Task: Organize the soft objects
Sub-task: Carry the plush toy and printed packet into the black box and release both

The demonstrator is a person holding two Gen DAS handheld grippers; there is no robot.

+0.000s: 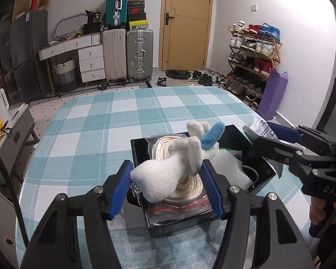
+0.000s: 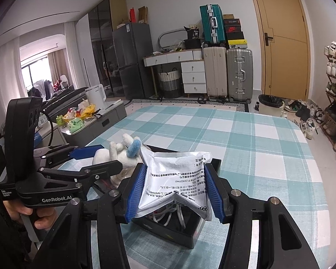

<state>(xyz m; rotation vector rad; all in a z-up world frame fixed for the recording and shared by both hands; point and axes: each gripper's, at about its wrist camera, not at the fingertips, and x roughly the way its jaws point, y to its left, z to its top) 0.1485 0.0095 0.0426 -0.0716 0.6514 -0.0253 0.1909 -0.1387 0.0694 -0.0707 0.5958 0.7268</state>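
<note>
Left wrist view: the left gripper [image 1: 166, 185] is clenched on a white plush [image 1: 165, 174], its blue pads pressing the toy's body from both sides. The plush carries a blue tuft [image 1: 212, 134] at its far end and hangs over a black box [image 1: 265, 170] that stands on a teal-and-white checked table [image 1: 105, 121]. Directly under the toy, inside the box, lies a coil of cream rope [image 1: 188, 186] in a clear bag; white foam [image 1: 228, 163] fills the box's right part. At right, the right gripper [image 1: 266, 135] reaches in over the box's far right corner, grasping a silver pouch [image 1: 257, 129].

Right wrist view: the right gripper [image 2: 174, 190] holds the silver pouch [image 2: 177, 179], which is buckled between the two blue pads, printed face toward the camera. The pouch is above the open box [image 2: 190, 235], where white cables, seemingly, show beneath its lower edge; whether the pouch touches them cannot be told. To the left, the left gripper [image 2: 96, 157] grips the plush [image 2: 121, 154], and a hand [image 2: 33, 215] wraps that gripper's handle.

Background: suitcases [image 1: 127, 56], a yellow door [image 1: 186, 24], a shoe rack [image 1: 253, 53].
</note>
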